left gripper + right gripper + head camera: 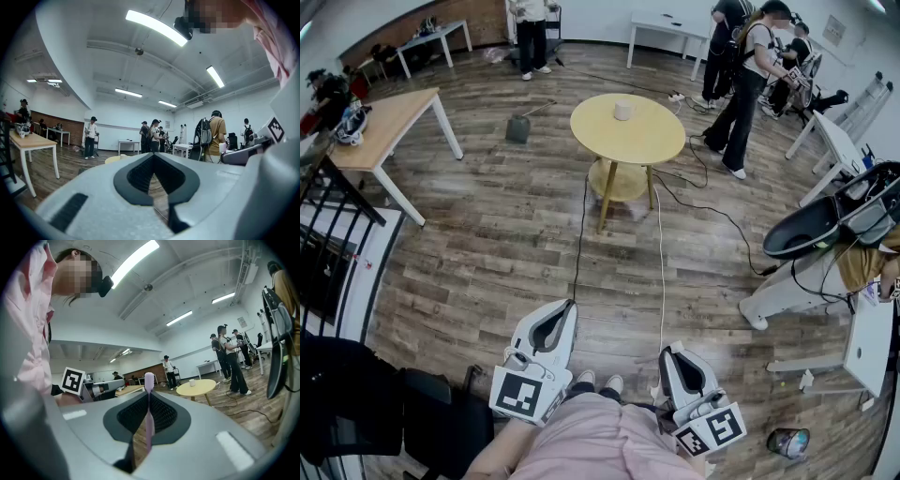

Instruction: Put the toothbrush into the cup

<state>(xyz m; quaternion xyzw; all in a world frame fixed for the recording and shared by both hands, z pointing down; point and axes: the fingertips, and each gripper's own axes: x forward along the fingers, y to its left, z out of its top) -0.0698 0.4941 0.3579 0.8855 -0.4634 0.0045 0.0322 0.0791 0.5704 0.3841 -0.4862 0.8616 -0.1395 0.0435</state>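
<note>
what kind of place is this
Probably a shared lab or workshop room: loose cables trail across the wood-plank floor, plain white desks stand along the walls, and a round yellow table stands mid-room.

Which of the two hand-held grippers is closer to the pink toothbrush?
Right. The right gripper has its fingers closed on the toothbrush, which stands up between them. The left gripper is off to its side, holding nothing, apart from the toothbrush.

The floor [487, 253] is laid in matt, grainy wood. The toothbrush [148, 413] is moulded in smooth pink plastic.
</note>
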